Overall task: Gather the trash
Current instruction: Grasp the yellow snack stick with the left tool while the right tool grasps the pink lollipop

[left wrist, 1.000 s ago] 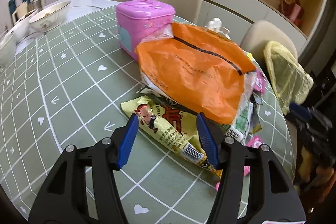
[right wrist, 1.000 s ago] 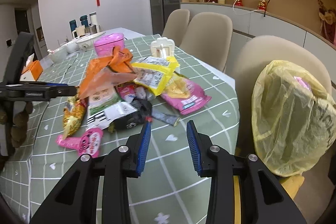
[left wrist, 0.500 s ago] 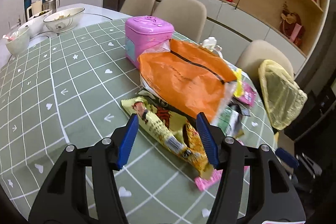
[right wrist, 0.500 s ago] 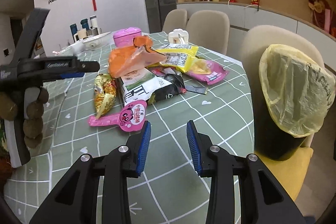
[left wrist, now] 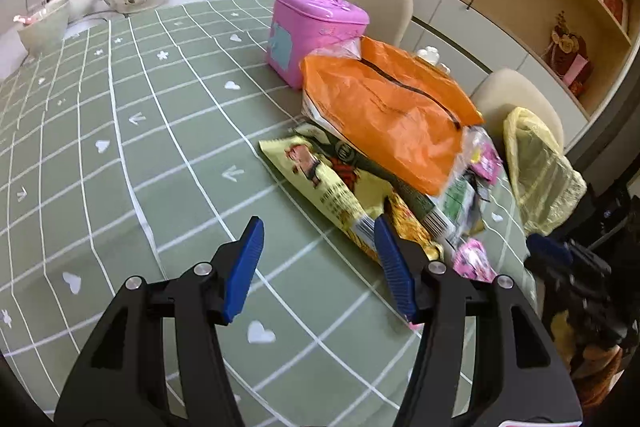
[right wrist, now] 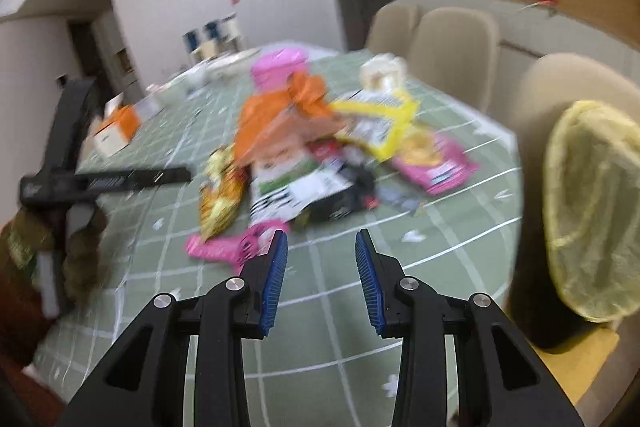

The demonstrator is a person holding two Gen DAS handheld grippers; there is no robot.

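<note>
Both my left gripper (left wrist: 318, 259) and right gripper (right wrist: 321, 261) hang empty, jaws apart, before the wrapper pile (left wrist: 384, 155) on the table (left wrist: 120, 163), so I should slide low under the nearest yellow packet (left wrist: 320, 183).

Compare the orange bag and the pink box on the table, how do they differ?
The orange bag is crumpled, soft plastic lying flat on top of other wrappers; the pink box is rigid and stands upright with a lid on top. The orange bag spreads wider and lower; the pink box is taller and more compact. Both sit on the green checked tablecloth, next to each other.
</note>
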